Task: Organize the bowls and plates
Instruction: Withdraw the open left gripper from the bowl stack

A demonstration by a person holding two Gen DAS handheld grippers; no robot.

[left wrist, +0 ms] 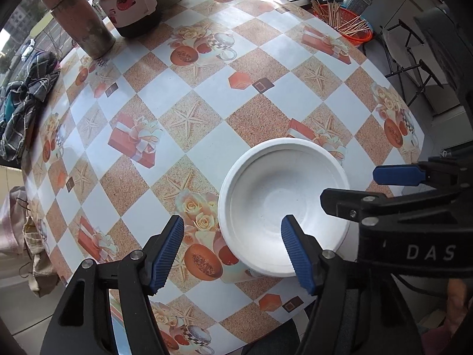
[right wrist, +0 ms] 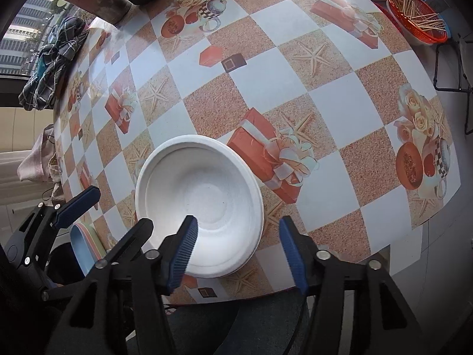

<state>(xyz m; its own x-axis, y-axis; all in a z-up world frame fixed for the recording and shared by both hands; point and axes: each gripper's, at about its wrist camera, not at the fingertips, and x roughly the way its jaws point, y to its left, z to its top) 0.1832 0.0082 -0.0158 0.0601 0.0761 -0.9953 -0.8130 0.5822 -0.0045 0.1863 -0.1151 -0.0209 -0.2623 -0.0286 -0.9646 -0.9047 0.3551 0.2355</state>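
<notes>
Left gripper [left wrist: 233,251]: fingers released, straddling bowl rim
Right gripper [right wrist: 239,250]: fingers released, straddling rim
Bowl [right wrist: 201,195]: sitting upright on table [right wrist: 334,97]

The bowl [left wrist: 283,207] sits on the table [left wrist: 207,94] near its front edge, flask [left wrist: 78,17] far behind.

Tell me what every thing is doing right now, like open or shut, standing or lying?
white bowl: upright on the table, empty, not gripped.
left gripper: open, astride the bowl's near rim.
right gripper: open, astride the bowl's near rim.
brown flask: standing, lid on.
pink pot: standing, lid shut.
orange basket: holds sticks.
checked cloth: crumpled, at the table edge.
</notes>
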